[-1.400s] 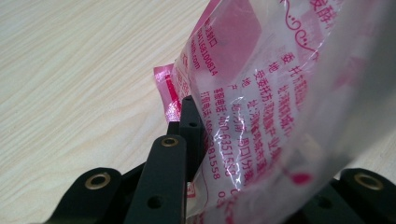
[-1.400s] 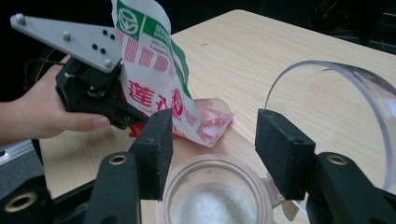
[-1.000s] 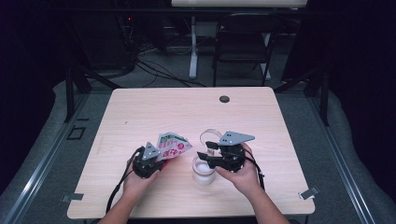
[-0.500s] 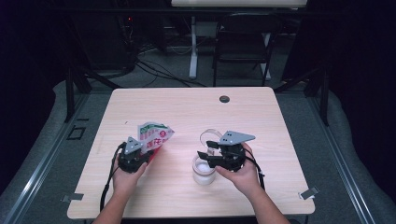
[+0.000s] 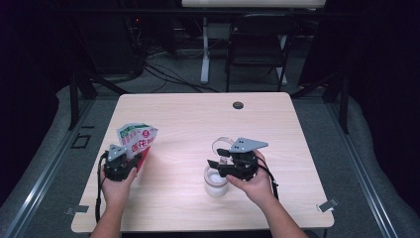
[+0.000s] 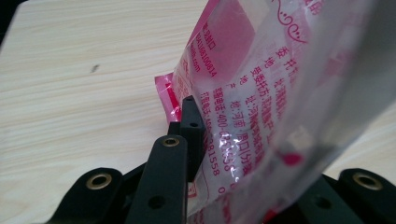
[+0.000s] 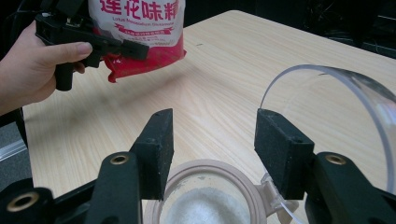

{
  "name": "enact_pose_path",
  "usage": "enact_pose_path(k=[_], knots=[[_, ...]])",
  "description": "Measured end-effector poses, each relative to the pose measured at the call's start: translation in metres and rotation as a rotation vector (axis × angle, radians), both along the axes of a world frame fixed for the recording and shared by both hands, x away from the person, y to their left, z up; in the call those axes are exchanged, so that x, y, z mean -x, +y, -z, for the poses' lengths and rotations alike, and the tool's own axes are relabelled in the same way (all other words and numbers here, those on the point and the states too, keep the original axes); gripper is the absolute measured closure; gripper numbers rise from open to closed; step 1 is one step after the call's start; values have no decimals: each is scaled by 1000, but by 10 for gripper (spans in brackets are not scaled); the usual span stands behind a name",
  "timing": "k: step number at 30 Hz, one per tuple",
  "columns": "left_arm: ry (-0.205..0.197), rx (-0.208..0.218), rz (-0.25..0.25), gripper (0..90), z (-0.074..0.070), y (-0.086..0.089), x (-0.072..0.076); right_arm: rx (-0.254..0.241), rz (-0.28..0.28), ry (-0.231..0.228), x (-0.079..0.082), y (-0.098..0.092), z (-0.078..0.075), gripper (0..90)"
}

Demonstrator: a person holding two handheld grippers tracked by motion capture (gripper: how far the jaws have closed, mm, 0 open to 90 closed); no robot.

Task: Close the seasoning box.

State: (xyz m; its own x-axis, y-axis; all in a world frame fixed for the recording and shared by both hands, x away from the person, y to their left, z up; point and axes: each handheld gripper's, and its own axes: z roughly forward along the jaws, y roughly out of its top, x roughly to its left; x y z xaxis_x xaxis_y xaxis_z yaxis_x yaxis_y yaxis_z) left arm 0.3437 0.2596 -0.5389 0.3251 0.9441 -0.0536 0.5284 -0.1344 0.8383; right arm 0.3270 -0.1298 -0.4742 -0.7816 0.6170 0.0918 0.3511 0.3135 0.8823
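Left claw (image 5: 130, 154) clamped on the lower edge of a red-and-white printed plastic seasoning pouch (image 5: 136, 141), pouch rising upright above the jaws and held off the light wooden bench (image 5: 188, 124). In the left gripper view the jaws pinch the pouch's (image 6: 243, 116) crinkled film near its red seam, grip narrow.

Right claw (image 5: 222, 165) jaws stand apart, straddling the rim of a clear round glass jar with a beige collar (image 5: 216, 181); in the right gripper view white granules sit in the jar (image 7: 210, 196) just below and between the jaws, pads apparently not pressing on the collar. The jar's clear hinged lid (image 7: 336, 102) stands open beside the right jaw. The pouch (image 7: 140, 28) and left claw (image 7: 135, 49) are well apart from it, off to the far left.

Judgement: pouring looks finished, step in hand is parking the pouch away from the jar. To do it well: keep the pouch mouth up so no powder spills, set it down flat or leaning stably on the bench well clear of the jar, and release only once its bottom rests. Right claw should steady the jar, not tip it, and stay clear of the open lid. Risk: thin film slipping from the narrow pinch.
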Motion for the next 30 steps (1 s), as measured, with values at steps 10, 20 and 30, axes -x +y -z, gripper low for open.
enact_pose_path(k=[10,20,30], knots=[[21,-38,-73,791,4,14,1,-8,-13,3,-3,6,1,473],[67,-46,-123,788,13,26,-2,-6,-24,7,-6,9,1,471],[90,-19,-177,788,18,36,-2,-12,-26,9,-7,10,1,470]])
